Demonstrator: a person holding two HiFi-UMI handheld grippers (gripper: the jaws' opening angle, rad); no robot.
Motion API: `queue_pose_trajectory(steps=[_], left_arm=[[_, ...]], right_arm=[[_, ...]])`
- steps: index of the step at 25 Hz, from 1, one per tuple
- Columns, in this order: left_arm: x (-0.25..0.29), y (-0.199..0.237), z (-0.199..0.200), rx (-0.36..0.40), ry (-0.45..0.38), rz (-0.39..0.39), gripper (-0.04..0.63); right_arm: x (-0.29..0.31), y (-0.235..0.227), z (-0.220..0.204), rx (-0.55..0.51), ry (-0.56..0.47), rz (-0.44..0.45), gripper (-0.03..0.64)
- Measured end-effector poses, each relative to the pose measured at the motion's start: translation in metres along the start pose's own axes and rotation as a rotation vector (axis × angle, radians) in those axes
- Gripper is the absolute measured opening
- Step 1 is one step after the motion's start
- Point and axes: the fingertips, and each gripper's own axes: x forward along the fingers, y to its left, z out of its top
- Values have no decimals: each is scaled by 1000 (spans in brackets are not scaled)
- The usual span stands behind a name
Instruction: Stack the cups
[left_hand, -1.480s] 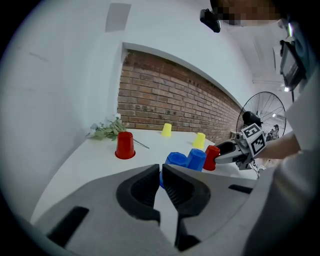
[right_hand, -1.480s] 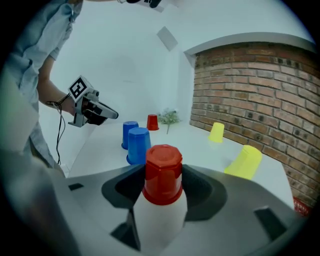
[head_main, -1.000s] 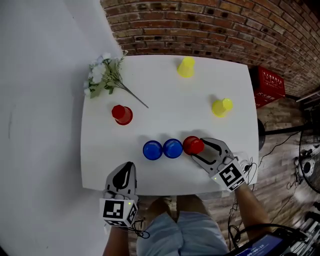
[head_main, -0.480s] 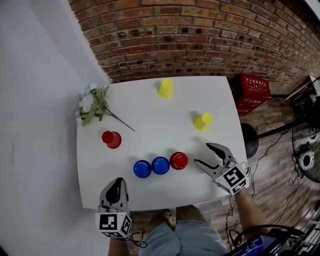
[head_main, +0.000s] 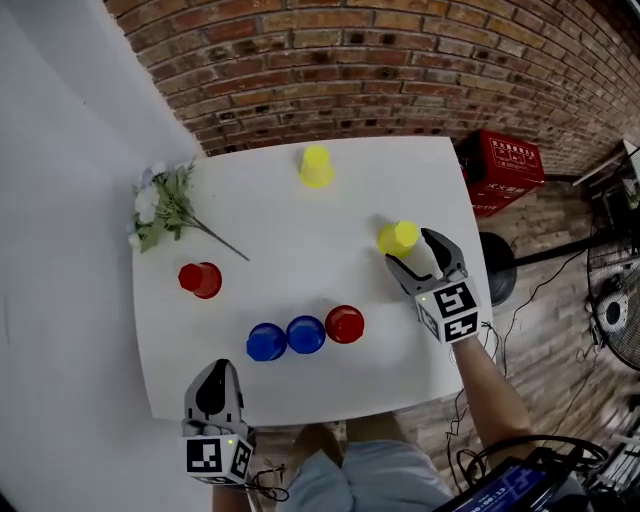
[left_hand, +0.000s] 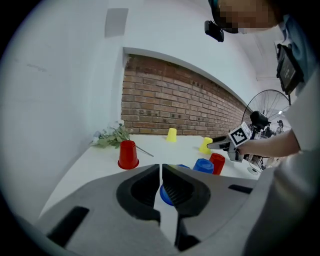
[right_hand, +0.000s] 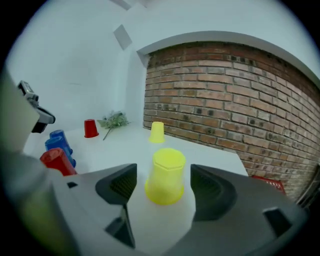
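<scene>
Moved across the table (head_main: 290, 235), the right gripper (head_main: 411, 249) is opening its jaws astride the nearer yellow cup (head_main: 396, 237) without touching it, readying a grab (left gripper (head_main: 214, 372) idling shut).

Table (head_main: 290, 250) mid free; cup row (head_main: 305, 335) blocks front, flowers (head_main: 165, 205) far L.

The setting reads as a makeshift recording or test room rather than a home. A plain white table (head_main: 300, 245) is set against a bare red brick wall (head_main: 350, 70) on the far side, and a blank white wall (head_main: 60, 260) is seen along the left. To the right, wood-plank flooring (head_main: 560, 225) is exposed, with a loose black cable (head_main: 548, 283) trailed across it. A red plastic crate (head_main: 508, 168) is stood by the table's far right corner, and a wire-guarded standing fan (head_main: 612, 325) is placed further right. A lit screen (head_main: 515, 490) is glimpsed at the near right edge. A sprig of flowers (head_main: 165, 205) is laid on the table's far left.
</scene>
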Motion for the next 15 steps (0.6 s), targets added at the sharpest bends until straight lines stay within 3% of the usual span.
queue_pose_trajectory(steps=[4, 6, 15], left_arm=[[4, -2, -1, -2, 5, 16, 24], [6, -2, -1, -4, 7, 29, 23], [5, 3, 6, -6, -46, 116, 25]], right_arm=[[17, -5, -1, 8, 10, -4, 313], [21, -6, 0, 4, 7, -5, 263], [6, 13, 37, -33, -51, 48, 244]])
